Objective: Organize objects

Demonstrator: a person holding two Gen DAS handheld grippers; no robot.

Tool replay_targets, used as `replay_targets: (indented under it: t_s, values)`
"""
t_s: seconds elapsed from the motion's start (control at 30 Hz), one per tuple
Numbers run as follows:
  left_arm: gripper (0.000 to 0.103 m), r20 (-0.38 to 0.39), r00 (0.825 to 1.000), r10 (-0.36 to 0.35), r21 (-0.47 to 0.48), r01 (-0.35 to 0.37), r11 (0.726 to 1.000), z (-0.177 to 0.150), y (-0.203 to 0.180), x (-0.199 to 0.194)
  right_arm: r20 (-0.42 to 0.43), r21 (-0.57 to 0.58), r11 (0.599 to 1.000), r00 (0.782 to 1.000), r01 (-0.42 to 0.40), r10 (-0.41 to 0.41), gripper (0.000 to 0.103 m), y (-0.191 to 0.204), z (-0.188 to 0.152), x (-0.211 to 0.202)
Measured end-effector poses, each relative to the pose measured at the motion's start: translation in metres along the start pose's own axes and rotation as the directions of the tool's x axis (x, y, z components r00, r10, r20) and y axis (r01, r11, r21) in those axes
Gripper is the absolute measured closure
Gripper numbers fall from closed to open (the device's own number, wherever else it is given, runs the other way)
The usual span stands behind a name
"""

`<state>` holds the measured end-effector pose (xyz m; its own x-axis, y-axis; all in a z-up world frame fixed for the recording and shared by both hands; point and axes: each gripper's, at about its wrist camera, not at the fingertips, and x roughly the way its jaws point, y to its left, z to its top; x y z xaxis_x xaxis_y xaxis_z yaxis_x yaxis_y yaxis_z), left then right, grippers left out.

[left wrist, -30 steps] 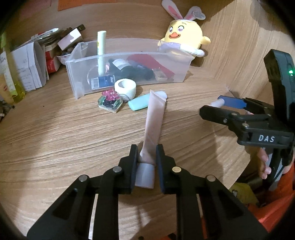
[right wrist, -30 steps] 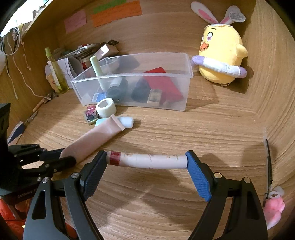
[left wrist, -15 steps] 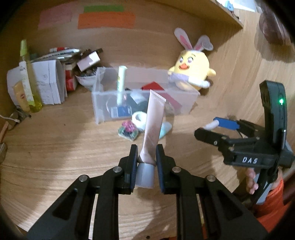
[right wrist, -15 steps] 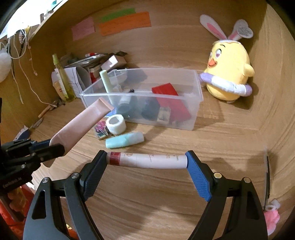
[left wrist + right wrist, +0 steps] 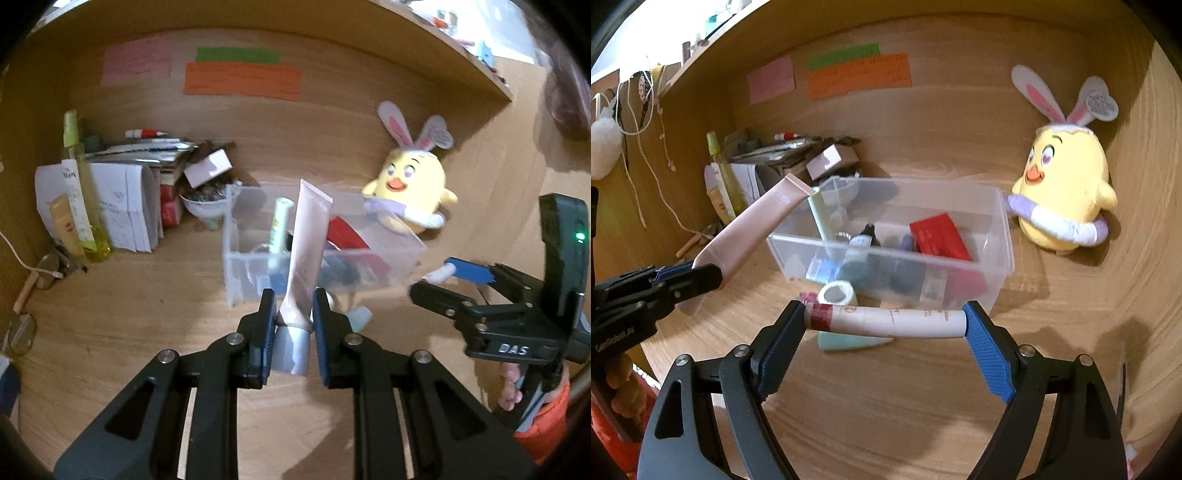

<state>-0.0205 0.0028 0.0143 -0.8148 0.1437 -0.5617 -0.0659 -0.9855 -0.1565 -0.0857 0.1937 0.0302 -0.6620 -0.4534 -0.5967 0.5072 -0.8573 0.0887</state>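
Pink tube [image 5: 305,254] stands upright in left tool [image 5: 293,317].

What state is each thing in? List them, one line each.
left hand-held gripper: shut on pink tube
pink tube: held by its cap end, lifted, tip toward the bin
right hand-held gripper: shut on white tube
white tube: held end to end, level, off the desk
clear bin: open-topped, partly filled
tape roll: on the desk beside the bin
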Motion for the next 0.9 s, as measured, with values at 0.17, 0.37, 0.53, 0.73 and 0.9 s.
replay_targets:
  t_s: [0.17, 0.37, 0.53, 0.73, 0.9]
  values:
    - [0.084, 0.011, 1.000, 0.016, -0.031, -0.016, 0.999, 0.014, 0.013, 0.007, 0.028, -0.020, 1.000, 1.000, 0.006, -0.005, 0.020, -0.002, 0.015, 0.001]
    - [0.084, 0.032, 0.999, 0.042, -0.059, -0.041, 0.997, 0.029, 0.021, 0.014, 0.055, -0.033, 0.999, 0.998, 0.010, -0.008, 0.020, -0.004, 0.032, 0.005]
    - [0.084, 0.030, 0.998, 0.053, -0.083, -0.050, 0.995, 0.041, 0.029, 0.023, 0.062, -0.041, 0.999, 0.998, 0.008, -0.005, 0.020, -0.005, 0.043, 0.013]
    - [0.084, 0.027, 0.997, 0.069, -0.086, -0.067, 0.994, 0.052, 0.032, 0.034, 0.052, -0.042, 0.999, 0.999, -0.003, 0.005, 0.020, -0.009, 0.057, 0.030]
    - [0.084, 0.019, 0.998, 0.063, -0.087, -0.061, 0.994, 0.059, 0.034, 0.046, 0.046, -0.049, 0.999, 0.999, 0.009, -0.006, 0.020, -0.014, 0.069, 0.042]
